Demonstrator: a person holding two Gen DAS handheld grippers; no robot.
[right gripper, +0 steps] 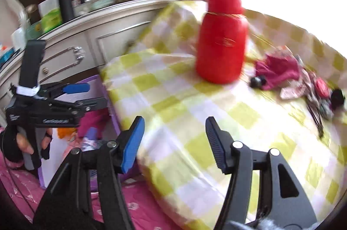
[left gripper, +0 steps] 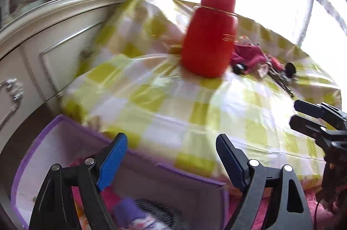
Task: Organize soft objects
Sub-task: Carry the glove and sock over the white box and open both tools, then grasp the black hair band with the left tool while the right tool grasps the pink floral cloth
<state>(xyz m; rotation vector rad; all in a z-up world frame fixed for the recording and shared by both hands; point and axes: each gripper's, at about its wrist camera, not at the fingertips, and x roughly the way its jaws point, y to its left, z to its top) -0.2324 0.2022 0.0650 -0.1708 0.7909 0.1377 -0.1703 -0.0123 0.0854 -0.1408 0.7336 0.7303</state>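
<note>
My left gripper (left gripper: 171, 154) is open and empty, hanging over a purple fabric box (left gripper: 151, 167) that holds pink and purple soft things (left gripper: 130, 210). My right gripper (right gripper: 173, 139) is also open and empty, above the near edge of the yellow-and-white checked cloth (right gripper: 195, 121). A magenta cloth (right gripper: 277, 69) lies in a small heap with dark bobbles and other small items at the far right of the checked cloth (left gripper: 173, 104); the same magenta cloth (left gripper: 249, 52) shows in the left wrist view. Each gripper appears in the other's view: right gripper (left gripper: 294, 113), left gripper (right gripper: 95, 94) held by a gloved hand.
A red bottle (left gripper: 210, 35) stands upright mid-cloth, just left of the heap; it is the red bottle (right gripper: 223, 39) in the right wrist view. A white dresser (right gripper: 86, 39) with jars on top is at the left. A pink quilt (right gripper: 19, 186) lies below the box.
</note>
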